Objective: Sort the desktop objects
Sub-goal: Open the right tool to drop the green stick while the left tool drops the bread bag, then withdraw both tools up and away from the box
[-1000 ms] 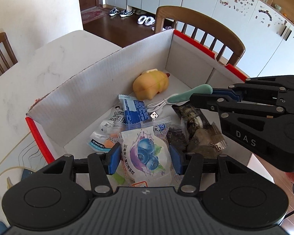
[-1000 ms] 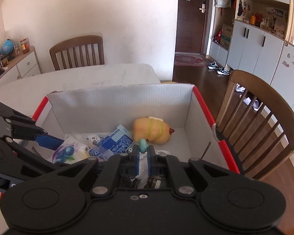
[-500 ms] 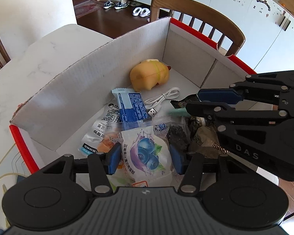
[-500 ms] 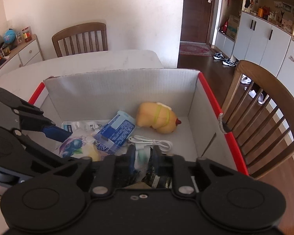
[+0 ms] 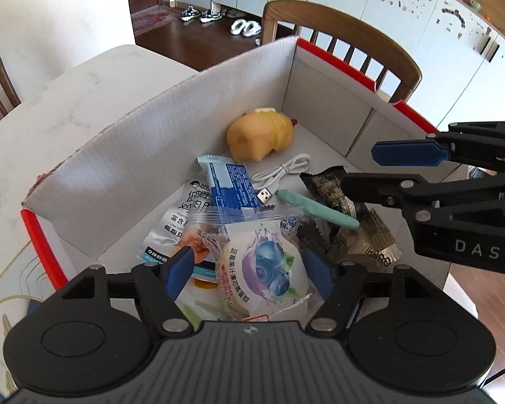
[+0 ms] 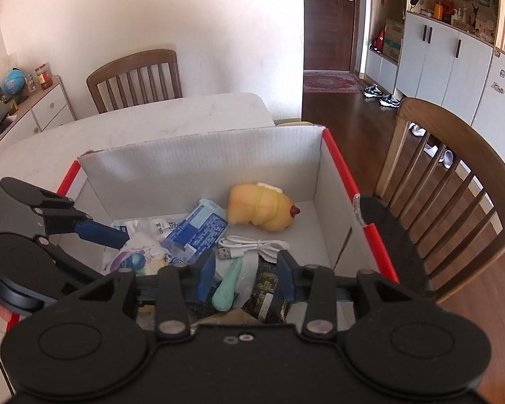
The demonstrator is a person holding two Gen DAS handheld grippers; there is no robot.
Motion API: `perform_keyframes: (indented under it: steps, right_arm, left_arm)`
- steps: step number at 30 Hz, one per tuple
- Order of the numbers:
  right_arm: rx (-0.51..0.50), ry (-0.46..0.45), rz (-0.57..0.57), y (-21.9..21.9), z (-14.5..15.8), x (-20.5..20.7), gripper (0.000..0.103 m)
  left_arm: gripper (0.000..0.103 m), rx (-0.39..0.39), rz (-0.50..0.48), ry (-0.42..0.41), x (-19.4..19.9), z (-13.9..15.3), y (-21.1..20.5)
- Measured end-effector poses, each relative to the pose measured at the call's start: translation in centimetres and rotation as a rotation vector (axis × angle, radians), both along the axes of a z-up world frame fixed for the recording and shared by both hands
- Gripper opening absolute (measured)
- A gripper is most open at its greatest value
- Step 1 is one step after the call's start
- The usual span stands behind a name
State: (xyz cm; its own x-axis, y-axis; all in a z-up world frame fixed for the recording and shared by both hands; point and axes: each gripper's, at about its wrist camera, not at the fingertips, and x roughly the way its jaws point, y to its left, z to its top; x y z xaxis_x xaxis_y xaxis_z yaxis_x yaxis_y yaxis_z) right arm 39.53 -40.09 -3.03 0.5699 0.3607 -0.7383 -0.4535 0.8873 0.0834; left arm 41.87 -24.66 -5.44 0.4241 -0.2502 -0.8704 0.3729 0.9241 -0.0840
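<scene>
Left gripper (image 5: 247,271) jaws opening around blueberry pouch (image 5: 264,269), right gripper (image 6: 245,277) jaws opening, teal pen (image 6: 227,284) released between them, lower centre of box (image 6: 202,165)

blueberry pouch (image 5: 266,269) lower edge hidden behind left gripper (image 5: 249,271), wrapper print unreadable

Mid-frame, the white cardboard box (image 5: 158,155) with red rims holds a yellow plush toy (image 5: 261,134), white USB cable (image 5: 281,173), mint-green pen (image 5: 318,210) lying flat, and snack packets (image 5: 262,266).
</scene>
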Motion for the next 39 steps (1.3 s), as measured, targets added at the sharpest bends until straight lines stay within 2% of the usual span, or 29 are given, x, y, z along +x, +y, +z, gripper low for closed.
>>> perform_keyframes:
  steps: [4,20,24,27,30,34,37,39]
  right_arm:
    - [0.004,-0.002,0.007,-0.2,0.4,-0.3,0.048]
    - [0.032,-0.025,0.031,-0.3,2.8,-2.4,0.050]
    - [0.038,-0.038,0.044,-0.2,3.6,-3.2,0.052]
    - [0.043,-0.042,0.053,-0.2,4.0,-3.7,0.056]
    - [0.048,-0.054,0.054,-0.3,4.2,-4.4,0.065]
    - [0.039,-0.086,0.059,0.0,4.7,-5.4,0.071]
    - [0.029,-0.109,0.079,0.2,5.1,-6.2,0.074]
    - [0.024,-0.119,0.089,0.2,5.3,-6.7,0.075]
  left_arm:
    - [0.078,-0.008,-0.001,-0.016,-0.3,0.6,0.2]
    - [0.079,-0.051,0.042,-0.091,-3.0,3.5,1.8]
    - [0.082,-0.055,0.060,-0.108,-3.7,4.2,2.4]
    - [0.083,-0.063,0.073,-0.120,-4.2,4.6,2.9]
    - [0.088,-0.084,0.076,-0.147,-4.9,5.1,3.4]
    - [0.090,-0.082,0.073,-0.191,-5.9,5.8,3.5]
    - [0.101,-0.083,0.079,-0.215,-6.6,6.3,3.8]
    - [0.102,-0.094,0.081,-0.225,-7.0,6.5,4.0]
